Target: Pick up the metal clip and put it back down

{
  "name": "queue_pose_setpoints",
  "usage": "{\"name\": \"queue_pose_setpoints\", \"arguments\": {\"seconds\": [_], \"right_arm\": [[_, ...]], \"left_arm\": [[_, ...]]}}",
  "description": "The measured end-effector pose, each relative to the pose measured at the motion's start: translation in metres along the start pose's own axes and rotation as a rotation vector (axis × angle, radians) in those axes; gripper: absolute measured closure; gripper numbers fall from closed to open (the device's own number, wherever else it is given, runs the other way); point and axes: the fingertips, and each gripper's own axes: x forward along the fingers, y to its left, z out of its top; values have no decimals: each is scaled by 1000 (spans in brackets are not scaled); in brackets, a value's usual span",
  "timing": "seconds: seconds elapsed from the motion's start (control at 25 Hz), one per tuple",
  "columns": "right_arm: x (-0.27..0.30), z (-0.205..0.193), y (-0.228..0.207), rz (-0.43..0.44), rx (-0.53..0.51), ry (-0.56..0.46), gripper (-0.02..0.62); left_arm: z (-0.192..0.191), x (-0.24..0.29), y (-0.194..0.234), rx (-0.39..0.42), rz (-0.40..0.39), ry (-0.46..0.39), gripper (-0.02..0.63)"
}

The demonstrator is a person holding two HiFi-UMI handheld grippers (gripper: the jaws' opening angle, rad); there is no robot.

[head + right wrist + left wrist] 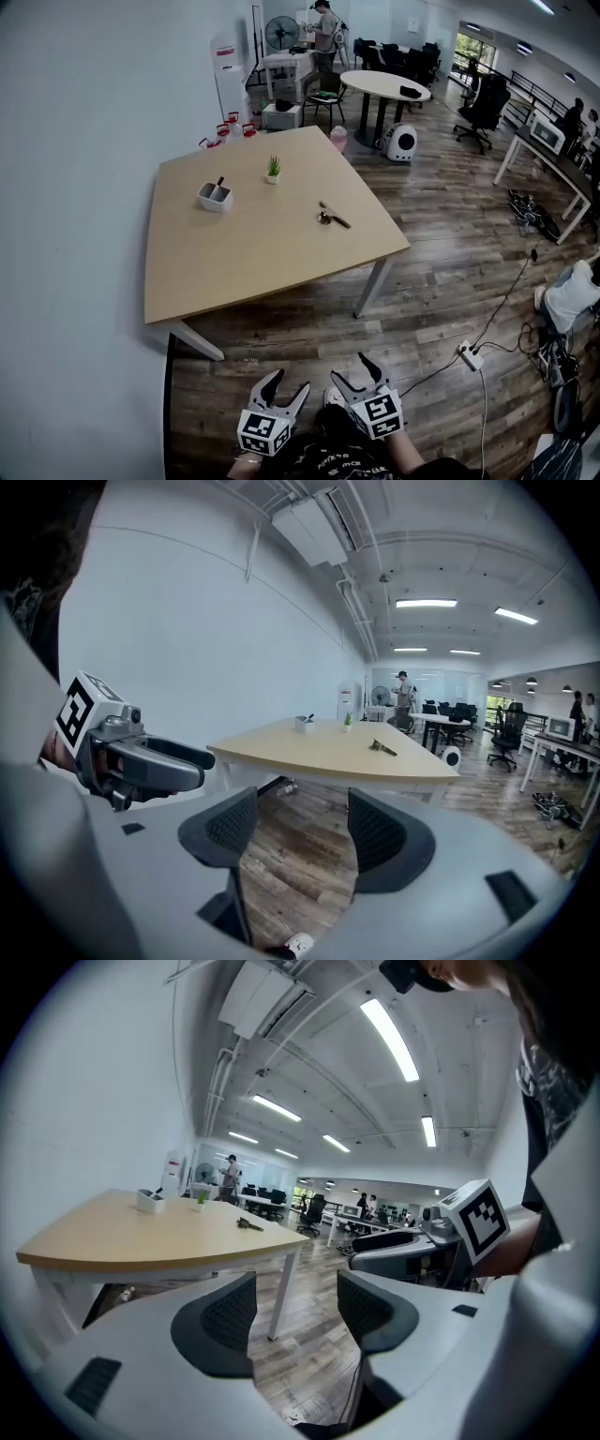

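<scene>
The metal clip (331, 216) lies on the wooden table (234, 262) toward its right side; it shows small and far in the left gripper view (249, 1224) and the right gripper view (382, 748). Both grippers are held low in front of the person, over the floor and well short of the table. My left gripper (286, 389) is open with nothing between its jaws (295, 1307). My right gripper (354, 369) is open and empty too (302, 832). Each gripper appears in the other's view, the right (412, 1241) and the left (141, 761).
A white pen holder (215, 195) and a small potted plant (273, 170) stand on the table's far half. A white wall (75, 187) borders the table's left. A power strip and cable (471, 356) lie on the wood floor at right. Chairs, tables and people fill the background.
</scene>
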Motion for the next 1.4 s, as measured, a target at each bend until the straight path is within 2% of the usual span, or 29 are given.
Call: {"name": "queue_pose_setpoints", "arguments": {"seconds": [0.12,0.32,0.56,0.88,1.16,1.4], "right_arm": [[19,10,-34,1,-5,-10,295],[50,26,-81,27,-9,-2,295],[74,40,-125,57,-13,-14,295],[107,41,-157,86,-19,9,295],[125,60,-173,55,-16,-19,295],[155,70,-187,36,-23,6,295]], "left_arm": [[17,37,4,12,3,-1,344],[53,89,8,-16,-12,-38,344],[67,135,9,-22,13,-27,344],[74,177,25,-5,64,-15,344],[87,190,46,-17,88,-25,344],[96,212,86,-40,104,-28,344]]}}
